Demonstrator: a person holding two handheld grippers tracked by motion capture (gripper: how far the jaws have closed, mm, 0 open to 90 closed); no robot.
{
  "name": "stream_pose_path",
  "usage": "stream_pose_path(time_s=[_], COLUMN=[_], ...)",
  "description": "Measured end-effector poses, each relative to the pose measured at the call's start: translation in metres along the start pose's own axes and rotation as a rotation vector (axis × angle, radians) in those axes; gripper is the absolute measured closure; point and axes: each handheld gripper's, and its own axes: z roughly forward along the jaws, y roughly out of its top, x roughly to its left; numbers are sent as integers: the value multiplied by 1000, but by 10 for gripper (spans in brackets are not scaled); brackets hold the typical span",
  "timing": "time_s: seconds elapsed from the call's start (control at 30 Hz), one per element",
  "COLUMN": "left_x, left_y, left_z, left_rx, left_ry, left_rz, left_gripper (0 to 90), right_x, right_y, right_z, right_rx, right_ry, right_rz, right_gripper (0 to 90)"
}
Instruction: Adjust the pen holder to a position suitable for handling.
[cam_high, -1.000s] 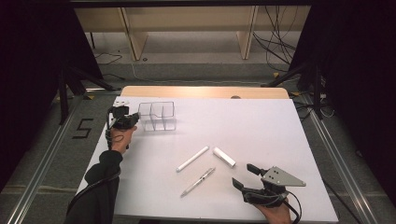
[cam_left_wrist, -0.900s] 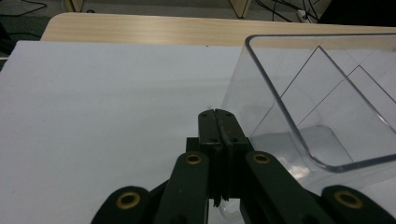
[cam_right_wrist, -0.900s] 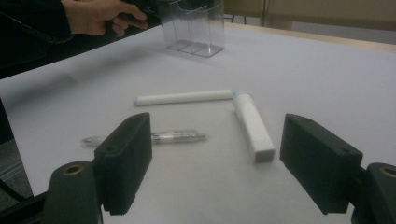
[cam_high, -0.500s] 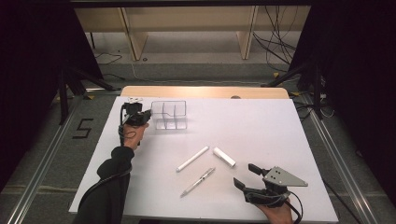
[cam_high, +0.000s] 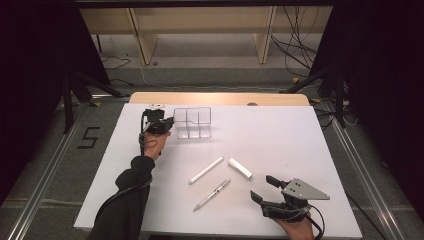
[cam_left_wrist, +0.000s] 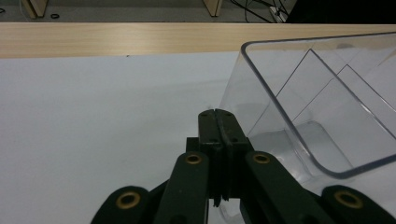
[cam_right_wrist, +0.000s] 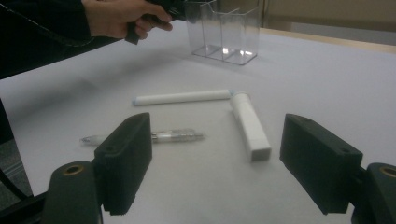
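The left tool (cam_high: 167, 121), shut and empty, has slid right against the organizer (cam_high: 192, 122) at upper left; pens (cam_high: 212, 194) lie unsorted before the open, empty right tool (cam_high: 265, 187).

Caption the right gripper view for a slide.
Open right gripper faces a clear pen, white marker and white cap on the white table.

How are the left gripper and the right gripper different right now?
The left gripper has its jaws shut, at the clear organizer's side wall; the right gripper is open, near the pen. The left sits at the table's far side, the right at the near edge. Both are black.
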Motion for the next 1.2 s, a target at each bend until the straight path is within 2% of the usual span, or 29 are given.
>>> stream_pose_path(time_s=[0.23,0.6,0.63,1.0,1.2], left_x=[-18,-35,-38,-47,-54], left_y=[2,4,5,5,7], left_z=[8,14,15,19,22], left_rx=[-1,5,6,4,9], left_ry=[-24,-40,-42,-51,-54], left_rz=[8,22,33,31,47], left_gripper=[895,895,895,895,895], right_x=[0,-1,-1,-1,0], right_y=[0,-1,-1,-1,-1], right_z=[1,-1,-1,-1,-1], right_rx=[1,-2,-1,-2,2], right_ry=[1,4,3,5,8], right_rz=[0,3,1,2,2], right_gripper=[260,260,260,260,260])
